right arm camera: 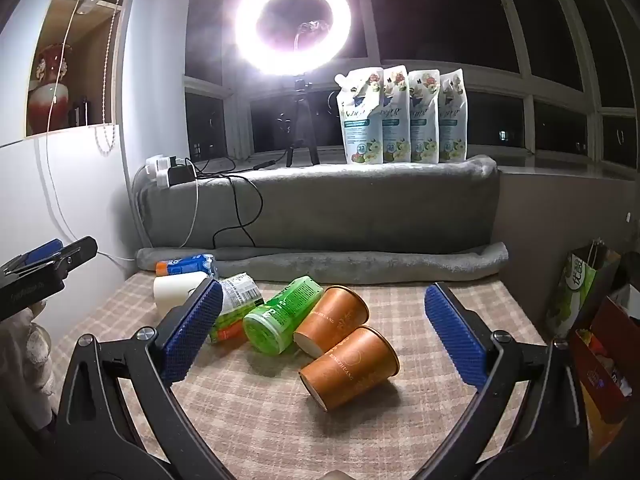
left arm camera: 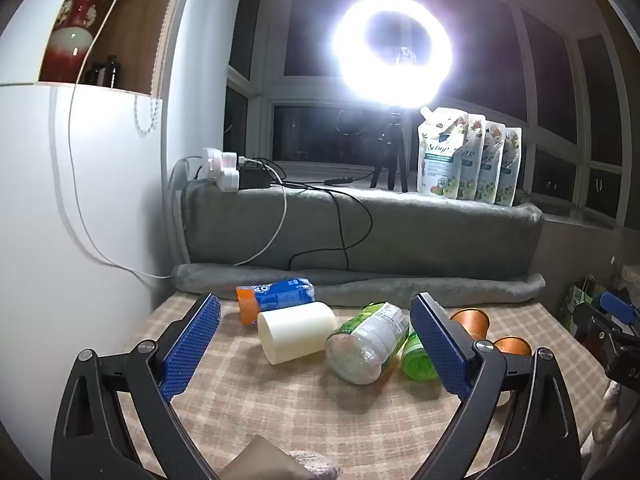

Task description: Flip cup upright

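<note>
My left gripper [left arm camera: 316, 344] hangs low over the checked cloth [left arm camera: 304, 412], jaws spread wide, nothing between the blue pads [left arm camera: 191, 346]. My right gripper [right arm camera: 324, 332] is likewise wide open and holds nothing; it hovers above the same cloth. Nearest to the right gripper lies an orange paper cup [right arm camera: 350, 368] on its side, base toward me, mouth pointing away to the right. A second orange cup [right arm camera: 332, 320] lies just behind it, also on its side, touching it. Left of that, touching it, a green can [right arm camera: 282, 314] lies tipped over. Next left, a clear plastic bottle [left arm camera: 366, 342] with a green label lies on its side against the can. Further left a cream cup [left arm camera: 296, 330] lies on its side, open end toward me. Behind it, a blue and orange bottle [left arm camera: 274, 300] lies against the rolled grey blanket [left arm camera: 400, 284]. Beyond, on the grey-covered ledge [left arm camera: 400, 232], stand four refill pouches [left arm camera: 470, 158], a power strip [left arm camera: 224, 170] with cables, and a lit ring light [left arm camera: 394, 50] on a tripod. A red vase [left arm camera: 74, 28] sits in a shelf at far left.
</note>
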Demonstrator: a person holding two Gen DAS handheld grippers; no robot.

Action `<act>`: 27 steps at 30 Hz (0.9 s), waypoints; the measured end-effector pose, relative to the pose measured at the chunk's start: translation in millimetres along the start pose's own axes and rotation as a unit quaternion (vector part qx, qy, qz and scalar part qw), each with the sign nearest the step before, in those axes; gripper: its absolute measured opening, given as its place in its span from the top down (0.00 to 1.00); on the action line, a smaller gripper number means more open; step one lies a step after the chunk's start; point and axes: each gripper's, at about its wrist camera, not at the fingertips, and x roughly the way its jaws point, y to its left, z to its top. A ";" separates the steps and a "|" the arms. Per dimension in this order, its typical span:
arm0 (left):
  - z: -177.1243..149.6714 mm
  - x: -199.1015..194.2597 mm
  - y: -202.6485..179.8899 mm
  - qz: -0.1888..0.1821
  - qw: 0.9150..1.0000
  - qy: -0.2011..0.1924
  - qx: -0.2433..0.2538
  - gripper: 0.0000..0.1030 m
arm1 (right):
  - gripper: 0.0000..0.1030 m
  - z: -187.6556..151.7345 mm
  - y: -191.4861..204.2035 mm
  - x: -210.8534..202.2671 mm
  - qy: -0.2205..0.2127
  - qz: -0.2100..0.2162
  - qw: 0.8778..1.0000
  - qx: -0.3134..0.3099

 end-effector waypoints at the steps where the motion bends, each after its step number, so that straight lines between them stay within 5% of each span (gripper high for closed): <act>1: 0.0 0.0 0.0 0.001 1.000 -0.001 0.000 0.07 | 0.00 0.0 -1.2 -0.1 0.000 0.000 1.000 0.001; 27: -5.5 1.9 0.2 0.002 1.000 -0.001 -0.003 0.07 | 0.00 3.8 0.7 -0.9 -0.006 0.000 1.000 0.003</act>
